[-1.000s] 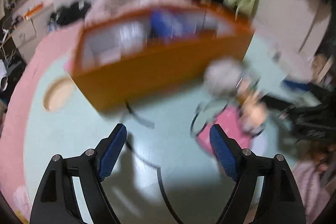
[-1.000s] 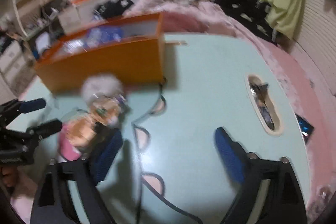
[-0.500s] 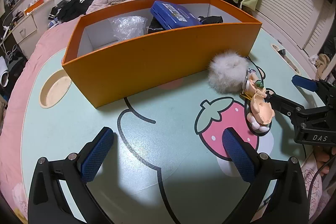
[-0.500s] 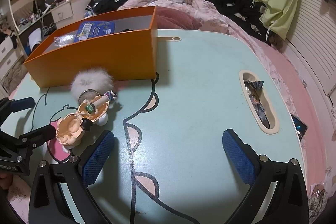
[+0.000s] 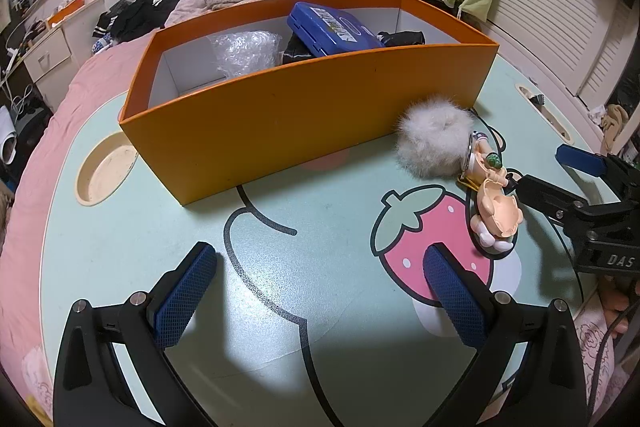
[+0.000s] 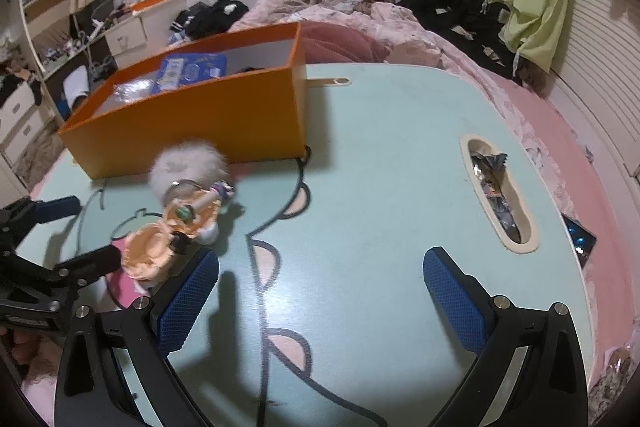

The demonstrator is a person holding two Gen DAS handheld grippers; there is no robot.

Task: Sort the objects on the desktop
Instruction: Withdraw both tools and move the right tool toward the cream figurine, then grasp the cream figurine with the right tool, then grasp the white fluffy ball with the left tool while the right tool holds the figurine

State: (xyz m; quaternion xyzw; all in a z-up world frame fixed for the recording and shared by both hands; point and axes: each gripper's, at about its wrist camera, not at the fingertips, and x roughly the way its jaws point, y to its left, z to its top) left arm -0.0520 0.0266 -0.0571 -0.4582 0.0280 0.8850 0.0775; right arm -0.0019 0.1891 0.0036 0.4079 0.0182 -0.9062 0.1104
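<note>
A grey fluffy pompom [image 5: 434, 141] lies on the mint table just in front of the orange box [image 5: 304, 119]. A ring joins it to a peach doll charm [image 5: 496, 205] that rests beside the strawberry print. My left gripper [image 5: 320, 287] hovers open over the table, its right pad close to the doll, with nothing between the fingers. My right gripper [image 6: 322, 297] stands wide open and empty, its left pad next to the doll [image 6: 154, 247] and the pompom [image 6: 188, 167]. Each gripper shows in the other's view: the right gripper [image 5: 540, 167] and the left gripper [image 6: 96, 231].
The orange box [image 6: 200, 123] holds a blue case [image 5: 332, 29], bubble wrap [image 5: 244, 53] and something black. A round cup recess [image 5: 106, 173] lies left of the box. A long slot [image 6: 498, 195] filled with wrappers and a phone [image 6: 578, 239] sit at the table's right edge.
The left view was blurred with motion and has settled lower over the table, with its jaws spread wider. The right jaws also widened a little, then held still.
</note>
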